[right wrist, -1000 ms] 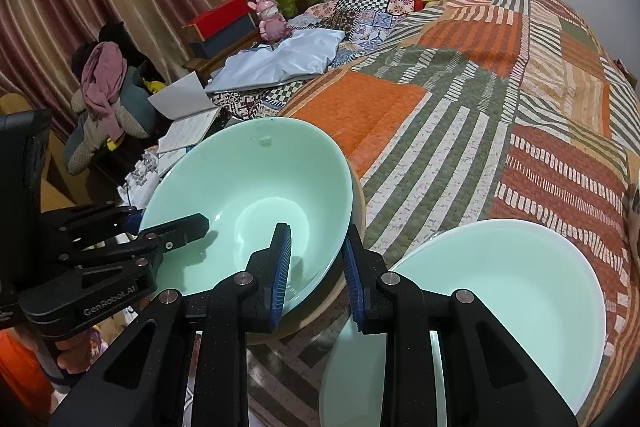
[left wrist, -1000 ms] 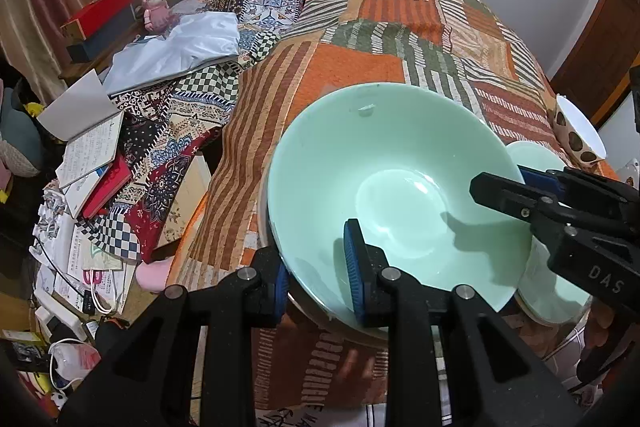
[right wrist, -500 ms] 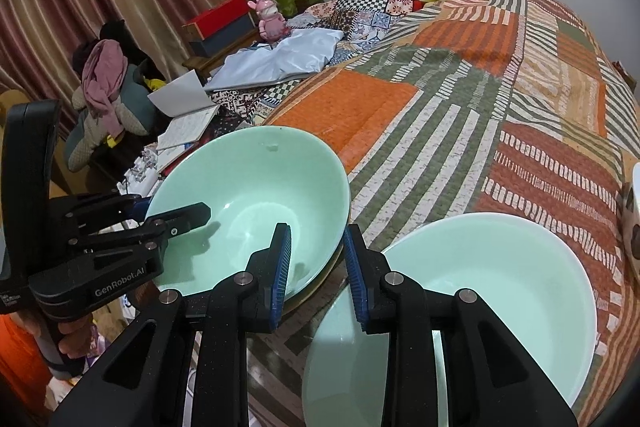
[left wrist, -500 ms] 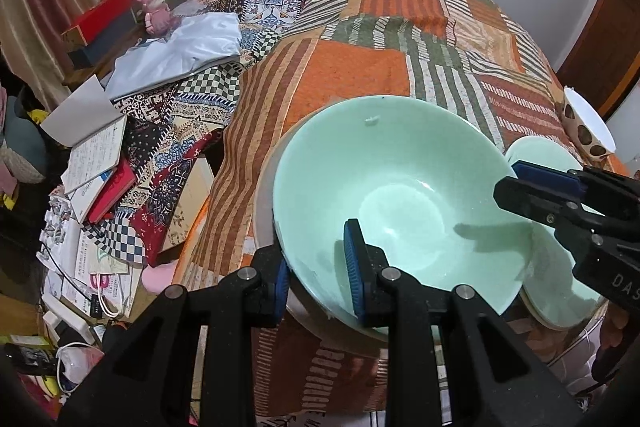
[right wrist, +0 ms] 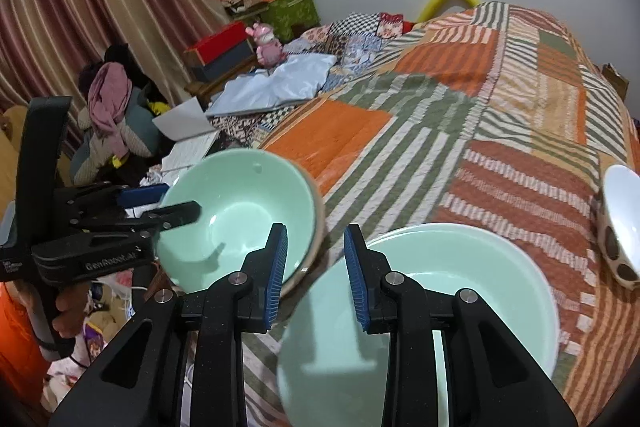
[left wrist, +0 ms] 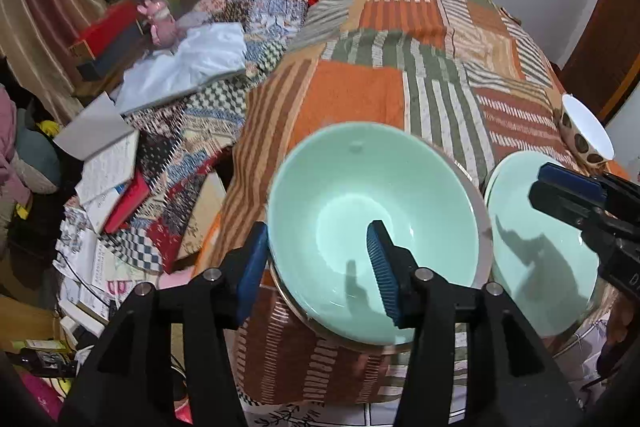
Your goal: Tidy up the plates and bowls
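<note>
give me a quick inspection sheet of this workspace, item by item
surface: bed under a patchwork quilt, orange, green and striped panels
job's things: mint bowl nested in a darker dish; second mint bowl stacked on another piece beside it; spotted white bowl at the quilt's far right
clutter: books and papers, red box, pink plush toy, white cloth left of the bed
grippers: left gripper has just been opening, jaws straddle the bowl rim without pressing; right gripper jaws apart, nothing between them
cables: thin wires on the floor, lower left of the left wrist view
surroundings: striped curtain, white wall, wooden door at right
</note>
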Demonstrator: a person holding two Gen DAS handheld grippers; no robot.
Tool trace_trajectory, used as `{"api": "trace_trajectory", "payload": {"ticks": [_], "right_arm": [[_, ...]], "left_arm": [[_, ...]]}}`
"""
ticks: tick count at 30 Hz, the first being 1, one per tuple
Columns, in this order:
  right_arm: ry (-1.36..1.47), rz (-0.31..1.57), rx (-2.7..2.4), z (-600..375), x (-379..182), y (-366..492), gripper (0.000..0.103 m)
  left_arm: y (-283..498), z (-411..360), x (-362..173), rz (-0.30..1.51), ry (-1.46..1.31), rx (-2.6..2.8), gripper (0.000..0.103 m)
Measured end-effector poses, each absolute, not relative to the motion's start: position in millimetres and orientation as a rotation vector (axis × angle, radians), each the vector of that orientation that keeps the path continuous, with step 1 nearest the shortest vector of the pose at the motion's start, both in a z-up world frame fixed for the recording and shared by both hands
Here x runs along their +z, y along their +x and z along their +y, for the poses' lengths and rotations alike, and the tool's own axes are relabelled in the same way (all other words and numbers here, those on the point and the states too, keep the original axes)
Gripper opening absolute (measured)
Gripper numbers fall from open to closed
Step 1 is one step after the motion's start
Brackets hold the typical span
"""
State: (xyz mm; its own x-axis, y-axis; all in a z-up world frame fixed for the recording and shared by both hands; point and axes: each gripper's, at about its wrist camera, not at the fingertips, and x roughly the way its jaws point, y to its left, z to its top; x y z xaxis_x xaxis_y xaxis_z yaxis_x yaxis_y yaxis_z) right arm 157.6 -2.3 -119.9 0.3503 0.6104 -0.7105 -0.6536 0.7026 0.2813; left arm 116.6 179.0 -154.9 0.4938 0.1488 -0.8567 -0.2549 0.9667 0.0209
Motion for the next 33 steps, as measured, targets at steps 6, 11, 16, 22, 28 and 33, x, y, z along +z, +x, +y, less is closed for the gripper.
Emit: {"api": "trace_trajectory", "payload": {"ticks": [6,11,16,22,28,33], "right_arm": [[-0.037,0.847,0.763,-38,-107,166,0.028],[-0.029,0.803,0.71,-70,-95,173,0.033],[-0.004,0.757,0.626,-113,-84,183,0.049],[0.01,0.732,0.52,-159,-78,196,0.05],[0.023,0.731,0.416,-201,-81,210,0.05],[0.035,0.751,0.35,-228,-90,223,0.05]], "left_arm": [[118,157,-121,0.933,-0.086,0.233,0.054],[129,123,-99,0.866,-0.068,0.184,0.063],[147,82,-86,0.824,-0.048,0.112,0.064],[175,38,-81,0.816,-0.04,0.036,0.069],[203,2,-83,0.814,-0.016,-0.013,0.076],[227,-20,-93,0.831,-0.007,-0.043,0.077]]}}
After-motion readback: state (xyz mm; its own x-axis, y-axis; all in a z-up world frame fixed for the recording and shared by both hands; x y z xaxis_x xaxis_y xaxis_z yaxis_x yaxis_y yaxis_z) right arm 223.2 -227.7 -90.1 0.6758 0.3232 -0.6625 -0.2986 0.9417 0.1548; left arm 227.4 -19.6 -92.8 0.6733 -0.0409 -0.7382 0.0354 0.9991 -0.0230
